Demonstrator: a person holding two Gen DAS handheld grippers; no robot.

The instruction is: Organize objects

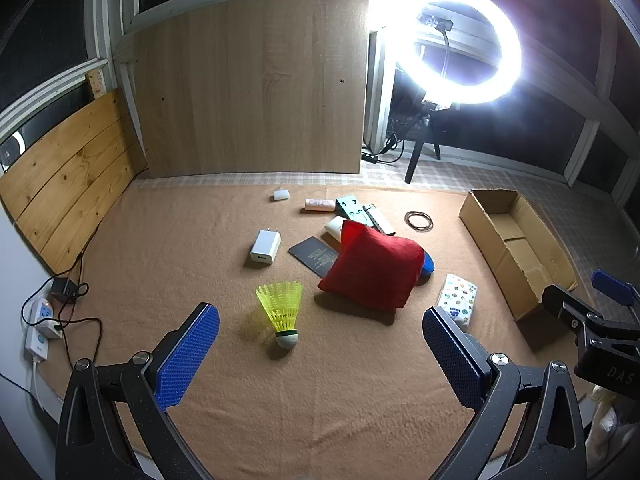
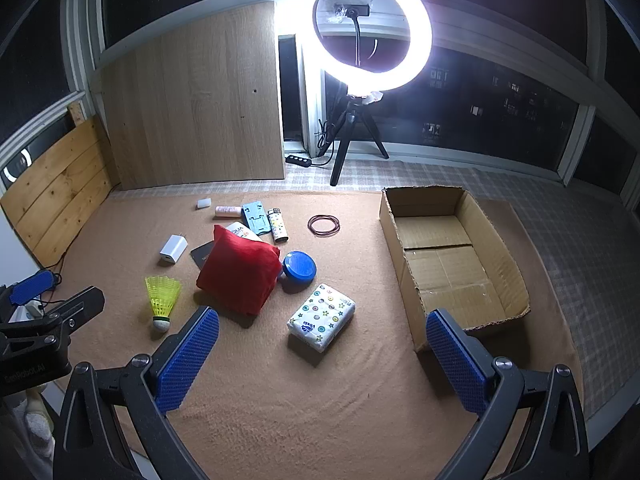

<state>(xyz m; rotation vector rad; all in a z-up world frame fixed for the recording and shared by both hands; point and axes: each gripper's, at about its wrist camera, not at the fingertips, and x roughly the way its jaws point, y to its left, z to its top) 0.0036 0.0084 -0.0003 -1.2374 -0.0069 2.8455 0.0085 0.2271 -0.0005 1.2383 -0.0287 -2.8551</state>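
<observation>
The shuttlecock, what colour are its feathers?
The shuttlecock has a bright yellow skirt, clearest in the left wrist view.

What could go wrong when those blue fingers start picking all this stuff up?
Three things, probably. The shuttlecock stands on its small cork tip, so a nudge may topple or roll it. The red pillow leans over the dark card and blue lid, so lifting it could drag them along. The rubber band lies flat and thin on the blanket, so the wide fingers may slide over it.
</observation>
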